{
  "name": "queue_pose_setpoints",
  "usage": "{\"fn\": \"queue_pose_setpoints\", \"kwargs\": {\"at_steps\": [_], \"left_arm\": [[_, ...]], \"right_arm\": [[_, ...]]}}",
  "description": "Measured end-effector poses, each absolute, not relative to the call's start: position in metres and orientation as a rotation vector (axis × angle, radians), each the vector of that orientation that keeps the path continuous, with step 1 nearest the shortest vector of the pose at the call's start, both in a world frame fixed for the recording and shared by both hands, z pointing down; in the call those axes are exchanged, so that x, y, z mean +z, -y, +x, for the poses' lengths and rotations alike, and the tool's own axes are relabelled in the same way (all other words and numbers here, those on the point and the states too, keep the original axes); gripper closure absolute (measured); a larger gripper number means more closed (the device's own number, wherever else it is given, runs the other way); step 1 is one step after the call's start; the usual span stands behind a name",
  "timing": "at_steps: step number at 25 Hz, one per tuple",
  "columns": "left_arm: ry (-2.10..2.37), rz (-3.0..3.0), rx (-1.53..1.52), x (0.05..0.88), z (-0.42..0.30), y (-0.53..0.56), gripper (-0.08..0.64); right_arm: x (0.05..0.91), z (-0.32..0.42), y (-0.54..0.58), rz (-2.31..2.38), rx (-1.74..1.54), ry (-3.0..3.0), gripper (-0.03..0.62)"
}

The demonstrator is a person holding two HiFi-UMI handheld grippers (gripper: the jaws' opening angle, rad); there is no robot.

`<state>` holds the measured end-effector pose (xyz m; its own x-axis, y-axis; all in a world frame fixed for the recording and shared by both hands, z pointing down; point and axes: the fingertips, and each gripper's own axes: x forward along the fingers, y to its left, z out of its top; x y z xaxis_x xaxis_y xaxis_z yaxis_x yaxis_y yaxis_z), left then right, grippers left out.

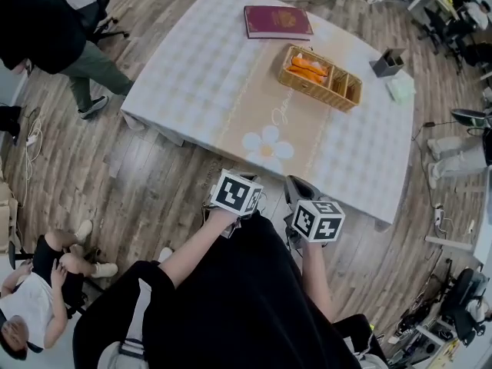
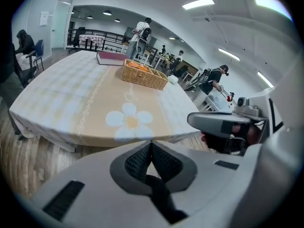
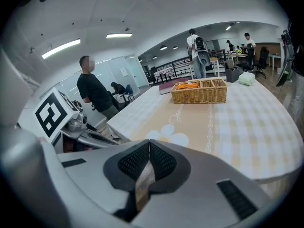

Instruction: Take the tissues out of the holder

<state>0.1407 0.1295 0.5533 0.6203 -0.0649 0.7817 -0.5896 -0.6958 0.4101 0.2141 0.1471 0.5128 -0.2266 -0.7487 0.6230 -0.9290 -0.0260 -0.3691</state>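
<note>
A dark grey holder (image 1: 388, 61) stands near the table's far right corner, with a pale green tissue pack (image 1: 400, 88) lying beside it. Both appear small in the right gripper view: the holder (image 3: 232, 75) and the pack (image 3: 247, 79). My left gripper (image 2: 151, 141) and right gripper (image 3: 149, 140) are held side by side in front of the table's near edge, far from the holder. Each has its jaws shut with nothing between them. In the head view their marker cubes, left (image 1: 237, 193) and right (image 1: 318, 220), sit just above my dark sleeves.
A wicker basket (image 1: 319, 77) with orange items stands mid-table, and a maroon book (image 1: 277, 21) lies at the far edge. The table (image 1: 192, 75) wears a checked cloth with a flower print. One person (image 1: 46, 29) stands at the left; another (image 1: 38, 290) sits on the floor.
</note>
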Motion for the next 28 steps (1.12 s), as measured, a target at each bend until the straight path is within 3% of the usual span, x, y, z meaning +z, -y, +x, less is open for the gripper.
{"fn": "queue_pose_setpoints", "kwargs": {"at_steps": [28], "left_arm": [[0.695,2.113,1.04,0.558,0.213,-0.074,0.56]], "right_arm": [[0.515,0.279,-0.072,1.549,1.051,2.233,0.577]]}}
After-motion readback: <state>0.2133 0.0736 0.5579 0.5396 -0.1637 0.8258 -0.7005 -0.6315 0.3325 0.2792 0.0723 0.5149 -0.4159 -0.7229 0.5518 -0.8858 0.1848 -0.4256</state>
